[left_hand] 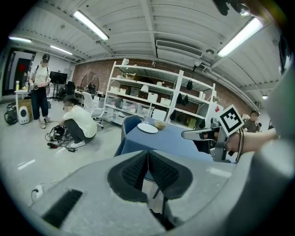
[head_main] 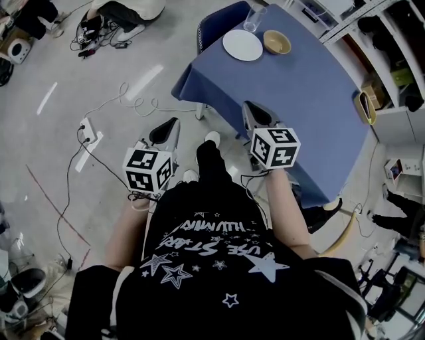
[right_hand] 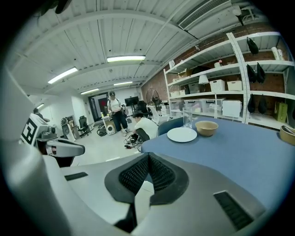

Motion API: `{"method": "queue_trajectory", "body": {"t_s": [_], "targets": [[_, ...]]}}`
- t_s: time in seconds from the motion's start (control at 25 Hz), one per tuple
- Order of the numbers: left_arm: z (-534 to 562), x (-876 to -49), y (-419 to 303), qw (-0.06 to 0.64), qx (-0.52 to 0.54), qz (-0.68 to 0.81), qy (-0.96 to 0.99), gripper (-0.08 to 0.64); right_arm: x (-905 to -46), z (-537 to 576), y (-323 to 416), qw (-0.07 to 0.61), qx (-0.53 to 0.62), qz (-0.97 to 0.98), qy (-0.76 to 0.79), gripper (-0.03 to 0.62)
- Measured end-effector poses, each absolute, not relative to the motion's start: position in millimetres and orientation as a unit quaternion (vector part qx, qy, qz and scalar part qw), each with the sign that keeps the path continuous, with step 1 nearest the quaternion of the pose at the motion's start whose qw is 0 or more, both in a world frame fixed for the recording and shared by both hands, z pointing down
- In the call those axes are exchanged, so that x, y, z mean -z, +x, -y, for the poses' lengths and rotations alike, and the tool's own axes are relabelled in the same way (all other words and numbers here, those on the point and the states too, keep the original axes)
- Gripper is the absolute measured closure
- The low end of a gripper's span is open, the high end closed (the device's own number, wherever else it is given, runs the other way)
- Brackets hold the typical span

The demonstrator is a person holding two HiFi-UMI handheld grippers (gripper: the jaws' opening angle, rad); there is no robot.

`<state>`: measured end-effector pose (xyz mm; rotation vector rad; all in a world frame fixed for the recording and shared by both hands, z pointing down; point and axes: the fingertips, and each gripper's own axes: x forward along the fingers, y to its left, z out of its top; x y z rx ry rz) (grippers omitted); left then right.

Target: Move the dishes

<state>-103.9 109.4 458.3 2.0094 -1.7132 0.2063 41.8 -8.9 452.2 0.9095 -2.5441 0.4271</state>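
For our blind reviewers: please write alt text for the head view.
From above: a person in a black star-print shirt holds the left hand-held gripper and right hand-held gripper toward a blue-covered table bearing a white plate, tan bowl and clear glass.

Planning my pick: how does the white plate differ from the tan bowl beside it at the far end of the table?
The white plate is flat and shallow; the tan bowl is deep with raised walls. The plate is wider across than the bowl. The plate is white, the bowl a yellowish tan. Both are round, upright, look empty, and sit side by side on the blue tablecloth near the glass.
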Motion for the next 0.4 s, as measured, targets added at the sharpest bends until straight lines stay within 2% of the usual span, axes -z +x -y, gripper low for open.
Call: {"method": "queue_trajectory", "body": {"t_s": [0.4], "targets": [[-105.7, -456.1, -95.8, 0.241, -0.077, 0.627, 0.737, 0.538, -455.5, 4.8, 50.5, 0.202, -0.152, 0.913, 0.320, 0.591]]}}
